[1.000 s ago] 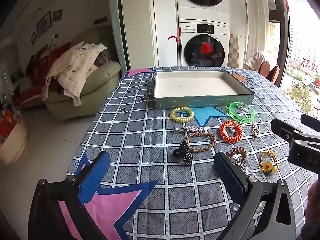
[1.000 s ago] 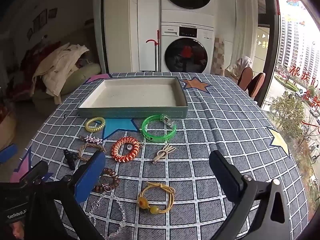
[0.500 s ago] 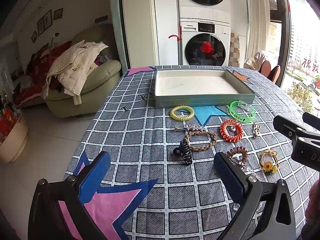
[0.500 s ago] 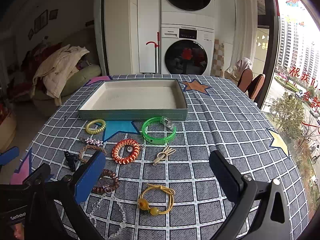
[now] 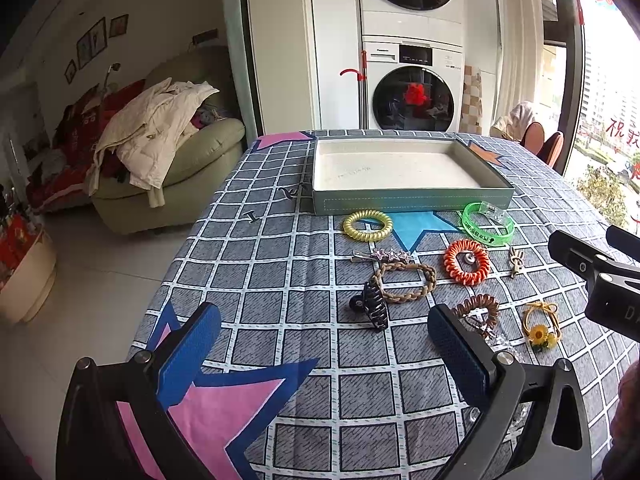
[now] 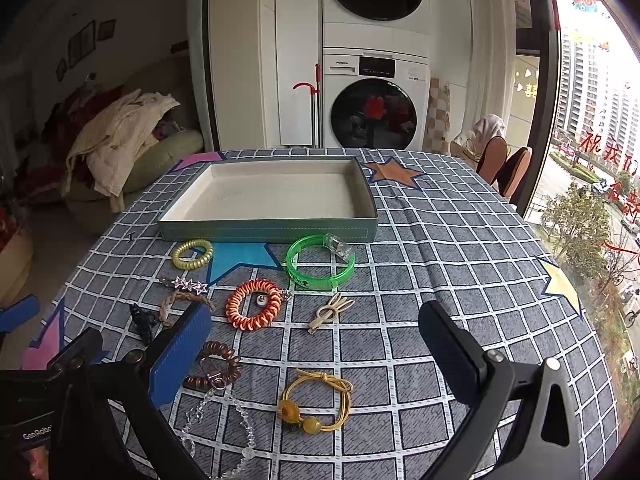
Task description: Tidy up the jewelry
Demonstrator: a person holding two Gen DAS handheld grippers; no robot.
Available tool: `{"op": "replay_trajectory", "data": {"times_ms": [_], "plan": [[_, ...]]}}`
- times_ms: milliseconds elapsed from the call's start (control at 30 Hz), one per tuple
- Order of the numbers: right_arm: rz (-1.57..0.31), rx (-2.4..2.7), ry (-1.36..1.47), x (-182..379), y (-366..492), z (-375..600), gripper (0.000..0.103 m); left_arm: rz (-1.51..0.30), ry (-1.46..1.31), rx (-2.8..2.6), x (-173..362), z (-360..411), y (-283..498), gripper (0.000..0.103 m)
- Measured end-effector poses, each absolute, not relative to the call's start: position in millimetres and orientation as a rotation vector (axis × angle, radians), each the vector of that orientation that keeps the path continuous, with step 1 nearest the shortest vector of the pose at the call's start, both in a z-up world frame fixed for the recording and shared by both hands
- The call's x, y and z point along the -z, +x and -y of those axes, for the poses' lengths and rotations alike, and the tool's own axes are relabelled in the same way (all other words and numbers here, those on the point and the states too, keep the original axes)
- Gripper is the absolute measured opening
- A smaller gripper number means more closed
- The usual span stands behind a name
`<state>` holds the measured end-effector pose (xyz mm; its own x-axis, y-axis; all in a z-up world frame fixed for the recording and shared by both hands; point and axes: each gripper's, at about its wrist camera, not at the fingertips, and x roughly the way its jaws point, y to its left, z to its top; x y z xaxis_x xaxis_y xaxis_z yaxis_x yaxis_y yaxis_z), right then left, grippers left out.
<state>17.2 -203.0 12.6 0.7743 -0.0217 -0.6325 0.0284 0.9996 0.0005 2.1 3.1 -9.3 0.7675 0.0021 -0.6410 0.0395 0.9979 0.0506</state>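
Observation:
An empty grey-green tray (image 5: 412, 203) (image 6: 268, 232) with a white lining lies at the far side of the checked tablecloth. In front of it are a yellow coil tie (image 5: 367, 225) (image 6: 192, 254), a green bangle (image 5: 488, 229) (image 6: 320, 266), an orange coil tie (image 5: 467, 261) (image 6: 253, 304), a star clip (image 5: 384, 256), a braided bracelet (image 5: 404, 282), a black claw clip (image 5: 372, 306), a brown coil tie (image 6: 214, 370), a yellow flower tie (image 6: 316, 402) and a clear bead string (image 6: 216, 420). My left gripper (image 5: 324, 350) is open above the near cloth. My right gripper (image 6: 316, 350) is open above the flower tie.
A beige rabbit clip (image 6: 330, 312) lies right of the orange tie. The table's left edge drops to a tiled floor with a sofa (image 5: 168, 160) heaped with clothes. Stacked washing machines (image 5: 412, 92) stand behind the table. Chairs (image 6: 504, 164) and a window are on the right.
Both grippers have risen and tilted back a little, so the tray and jewelry sit slightly lower in each view. Nothing on the table has moved.

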Motion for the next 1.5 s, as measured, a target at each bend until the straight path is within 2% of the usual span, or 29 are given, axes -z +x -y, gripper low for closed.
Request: {"op": "replay_trajectory", "data": {"times_ms": [1500], "plan": [[-0.684,0.027,0.02,-11.3,20.5,204.2,0.103,-0.733,0.035,0.024,13.4,-6.8,12.6,0.103]]}}
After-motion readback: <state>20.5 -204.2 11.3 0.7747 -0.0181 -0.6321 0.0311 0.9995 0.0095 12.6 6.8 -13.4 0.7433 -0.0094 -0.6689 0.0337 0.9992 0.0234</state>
